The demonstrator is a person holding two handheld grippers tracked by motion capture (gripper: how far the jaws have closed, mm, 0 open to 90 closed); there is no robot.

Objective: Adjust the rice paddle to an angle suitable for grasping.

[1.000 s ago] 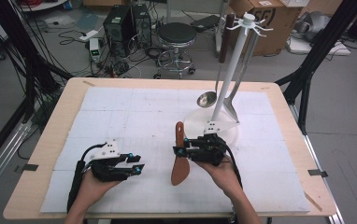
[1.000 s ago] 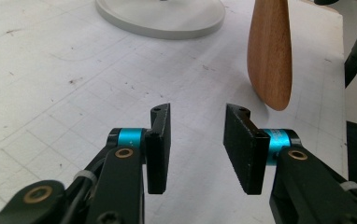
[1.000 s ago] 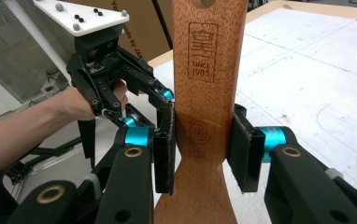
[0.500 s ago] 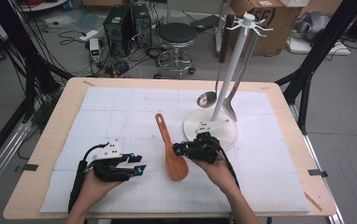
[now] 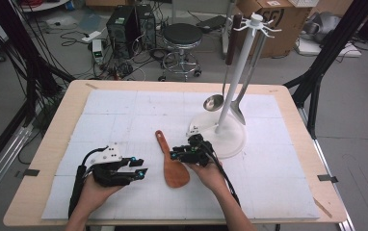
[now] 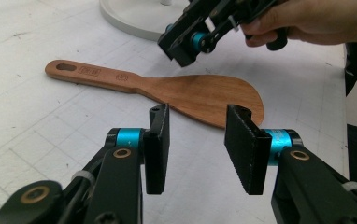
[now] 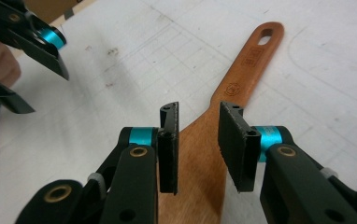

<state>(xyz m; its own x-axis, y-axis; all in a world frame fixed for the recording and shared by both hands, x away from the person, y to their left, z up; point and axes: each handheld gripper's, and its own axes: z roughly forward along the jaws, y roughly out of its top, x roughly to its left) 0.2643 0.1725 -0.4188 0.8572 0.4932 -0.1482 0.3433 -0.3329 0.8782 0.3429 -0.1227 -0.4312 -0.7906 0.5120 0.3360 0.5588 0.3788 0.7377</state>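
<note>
Evenly lit from overhead, bright on the white surface (image 5: pixel 124 110), dimmer toward the floor in the upper left. Soft, short shadows under the wooden spatula (image 6: pixel 200 93). No glare. Slightly soft and grainy in the high view; near jaws blurred at the bottom of both gripper views.

In the right gripper view, the broad blade of the flat brown wooden rice paddle (image 7: pixel 200 154) is cut off at six o'clock and partly hidden behind the black fingers (image 7: pixel 168 140).
</note>
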